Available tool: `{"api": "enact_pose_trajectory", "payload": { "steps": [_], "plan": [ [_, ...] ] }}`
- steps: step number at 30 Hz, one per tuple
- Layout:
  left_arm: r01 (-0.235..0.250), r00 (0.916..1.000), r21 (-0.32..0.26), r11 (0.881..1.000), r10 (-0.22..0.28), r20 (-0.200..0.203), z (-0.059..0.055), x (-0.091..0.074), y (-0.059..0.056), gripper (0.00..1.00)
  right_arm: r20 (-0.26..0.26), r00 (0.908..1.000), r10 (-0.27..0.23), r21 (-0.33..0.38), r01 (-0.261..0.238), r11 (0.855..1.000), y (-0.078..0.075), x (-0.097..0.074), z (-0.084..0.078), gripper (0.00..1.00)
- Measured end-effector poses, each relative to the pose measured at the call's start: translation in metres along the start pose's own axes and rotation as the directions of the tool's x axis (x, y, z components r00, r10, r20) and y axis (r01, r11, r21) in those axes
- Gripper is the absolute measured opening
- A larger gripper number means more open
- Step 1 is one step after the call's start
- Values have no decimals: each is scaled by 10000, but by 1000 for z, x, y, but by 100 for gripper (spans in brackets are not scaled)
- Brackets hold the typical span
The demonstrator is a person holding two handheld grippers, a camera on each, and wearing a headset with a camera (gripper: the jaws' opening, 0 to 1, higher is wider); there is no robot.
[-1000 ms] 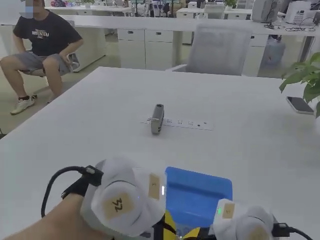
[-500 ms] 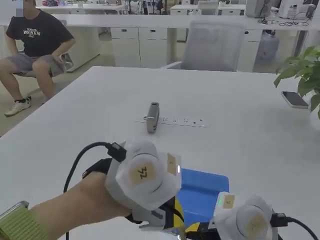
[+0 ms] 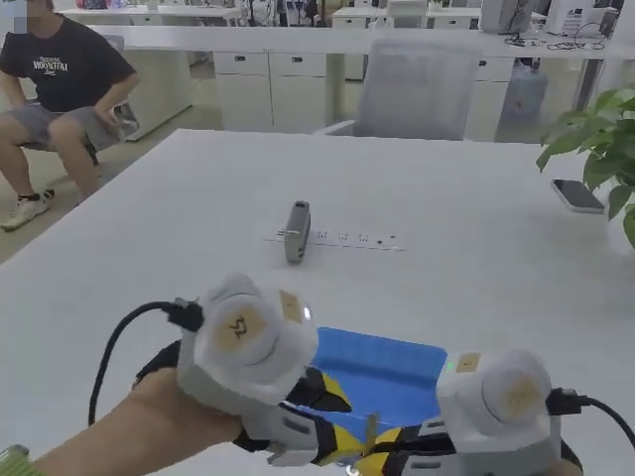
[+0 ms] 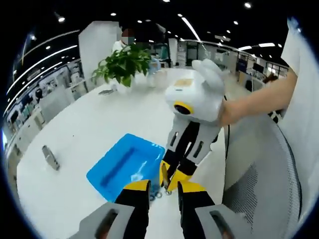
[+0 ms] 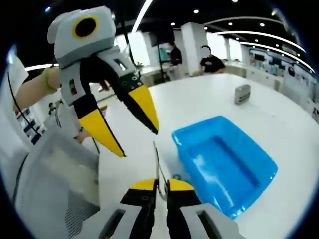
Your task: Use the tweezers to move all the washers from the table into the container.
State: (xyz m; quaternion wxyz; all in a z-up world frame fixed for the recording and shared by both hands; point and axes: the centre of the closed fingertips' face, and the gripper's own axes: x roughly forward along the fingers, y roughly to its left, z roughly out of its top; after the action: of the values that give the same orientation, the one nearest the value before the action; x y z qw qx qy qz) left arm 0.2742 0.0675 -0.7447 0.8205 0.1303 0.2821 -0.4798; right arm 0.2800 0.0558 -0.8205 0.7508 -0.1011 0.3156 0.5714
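Note:
A blue container (image 3: 397, 369) sits on the white table (image 3: 248, 198) just beyond both grippers. In the right gripper view my right gripper (image 5: 160, 186) is shut on thin metal tweezers (image 5: 156, 162), which point up toward the container (image 5: 224, 164). My left gripper (image 5: 127, 122) comes in from the left there, jaws spread wide with nothing between them. In the left gripper view my left gripper (image 4: 163, 188) stands open over a few small washers (image 4: 153, 195) lying on the table by the container's (image 4: 124, 167) near edge. The right gripper (image 4: 172, 178) points down beside them.
A grey box (image 3: 297, 230) rests on a white power strip (image 3: 352, 240) at mid-table. A phone (image 3: 575, 195) and a plant (image 3: 600, 139) are at the right edge. A chair (image 3: 417, 89) stands behind the table. A person (image 3: 60, 79) sits far left.
My left gripper has lifted and turned, so its yellow jaws now show at the container's front edge. The right gripper has come up a little beside it.

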Motion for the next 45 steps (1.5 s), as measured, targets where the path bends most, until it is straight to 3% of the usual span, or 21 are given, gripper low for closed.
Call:
{"api": "enact_pose_trajectory", "payload": {
  "steps": [3, 4, 6, 8, 12, 14, 15, 16, 21, 24, 26, 28, 30, 31, 34, 38, 41, 45],
  "plan": [
    [-486, 9896, -1659, 9849, 700, 1259, -2, -19, 4, 30, 286, 9996, -65, 591, 48, 9982, 2, -5, -1, 3],
    [-739, 9800, -2126, 9743, 1104, 1654, -5, -28, 6, 32, 374, 9993, -45, 809, 15, 9967, 3, -6, 1, 4],
    [-1268, 9593, -2396, 9625, 1804, 2171, -10, -42, 10, 34, 621, 9981, 17, 1076, -84, 9942, 4, -9, 3, 3],
    [-1540, 9424, -2731, 9496, 2242, 2482, -16, -51, 9, 36, 897, 9959, 76, 1539, -214, 9879, 4, -13, 7, 3],
    [-2200, 9182, -3006, 9280, 3010, 2574, -28, -61, 9, 44, 1105, 9939, -42, 1668, -144, 9859, 3, -21, 12, 3],
    [-2578, 8976, -3302, 9080, 3516, 2660, -31, -64, 10, 50, 1222, 9925, -95, 1684, -113, 9857, 4, -25, 16, 3],
    [-2667, 8829, -3495, 8982, 3731, 2851, -30, -65, 10, 54, 1274, 9918, -108, 1686, -109, 9856, 5, -27, 18, 3],
    [-2720, 8748, -3661, 8899, 3872, 2913, -30, -66, 10, 58, 1361, 9906, -131, 1685, -101, 9856, 6, -30, 21, 3],
    [-3182, 8546, -3761, 8703, 4350, 2836, -39, -66, 7, 72, 1618, 9861, -364, 1434, 130, 9896, 6, -42, 30, 3],
    [-3577, 8418, -3511, 8653, 4615, 2798, -40, -68, 8, 76, 1817, 9817, -566, 1279, 334, 9912, 4, -49, 34, 3],
    [-3862, 8169, -3304, 8612, 4857, 3111, -33, -71, 9, 79, 2052, 9761, -709, 1214, 465, 9915, 2, -55, 39, 3],
    [-3769, 7997, -3376, 8625, 4869, 3513, -27, -74, 9, 83, 2205, 9721, -798, 1171, 548, 9916, 1, -59, 42, 3],
    [-3552, 7882, -3563, 8642, 4818, 3829, -23, -77, 9, 84, 2315, 9683, -943, 1133, 694, 9911, -2, -63, 46, 3],
    [-3375, 7734, -3791, 8616, 4834, 4100, -20, -80, 10, 85, 2370, 9658, -1054, 1099, 812, 9906, -4, -66, 48, 3],
    [-3074, 7475, -4211, 8533, 4904, 4481, -16, -85, 12, 87, 2450, 9597, -1378, 1048, 1151, 9878, -12, -70, 52, 3],
    [-3429, 7344, -4065, 8469, 5114, 4462, -15, -87, 14, 87, 2566, 9461, -1975, 1249, 1702, 9775, -31, -74, 57, 3],
    [-3652, 7322, -3905, 8451, 5198, 4402, -16, -88, 15, 89, 2358, 9410, -2426, 1099, 2223, 9688, -46, -74, 55, 3],
    [-3638, 7339, -4128, 8350, 5299, 4250, -22, -89, 20, 91, 1655, 9417, -2929, 824, 2827, 9557, -69, -69, 43, 3]
  ]
}}
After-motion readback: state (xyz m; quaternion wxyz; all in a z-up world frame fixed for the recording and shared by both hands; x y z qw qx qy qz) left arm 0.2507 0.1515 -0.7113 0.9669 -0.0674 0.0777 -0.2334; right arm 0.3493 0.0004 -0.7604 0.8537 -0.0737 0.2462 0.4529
